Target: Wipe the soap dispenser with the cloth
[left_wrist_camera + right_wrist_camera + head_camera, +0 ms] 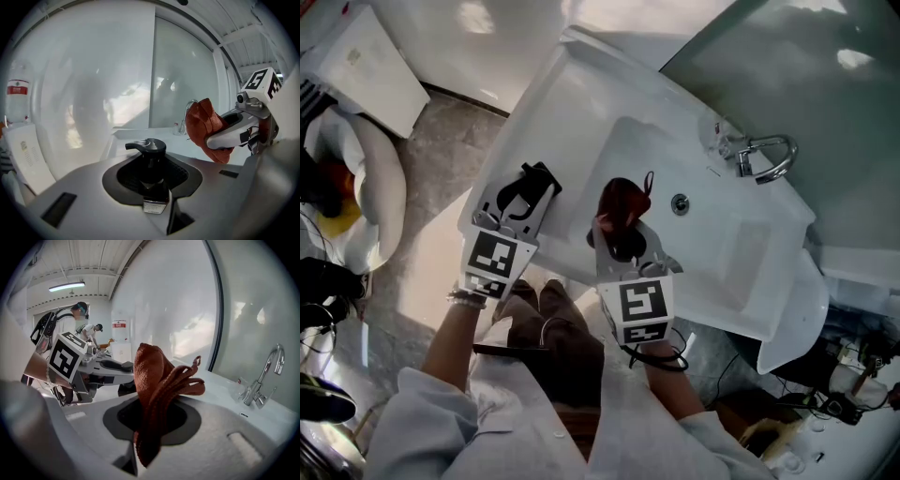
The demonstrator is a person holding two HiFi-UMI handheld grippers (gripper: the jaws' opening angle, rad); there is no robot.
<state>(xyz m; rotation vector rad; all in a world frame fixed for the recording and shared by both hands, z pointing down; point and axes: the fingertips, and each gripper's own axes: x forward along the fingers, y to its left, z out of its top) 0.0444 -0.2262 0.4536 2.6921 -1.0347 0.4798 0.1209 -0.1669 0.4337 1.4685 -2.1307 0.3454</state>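
Note:
My left gripper (525, 199) is shut on a black pump soap dispenser (536, 180), held over the left rim of the white sink (581, 112). In the left gripper view the dispenser (151, 161) stands upright between the jaws, its pump head pointing left. My right gripper (625, 242) is shut on a bunched reddish-brown cloth (623, 202) above the basin, to the right of the dispenser and apart from it. The cloth (157, 380) sticks up out of the jaws in the right gripper view. From the left gripper view, the cloth (205, 129) hangs at the right.
A chrome faucet (766, 157) and a drain (680, 203) sit at the sink's far side, with a mirror behind. A white bottle with a red label (18, 101) stands at the left. Two people stand far back in the room (79, 317).

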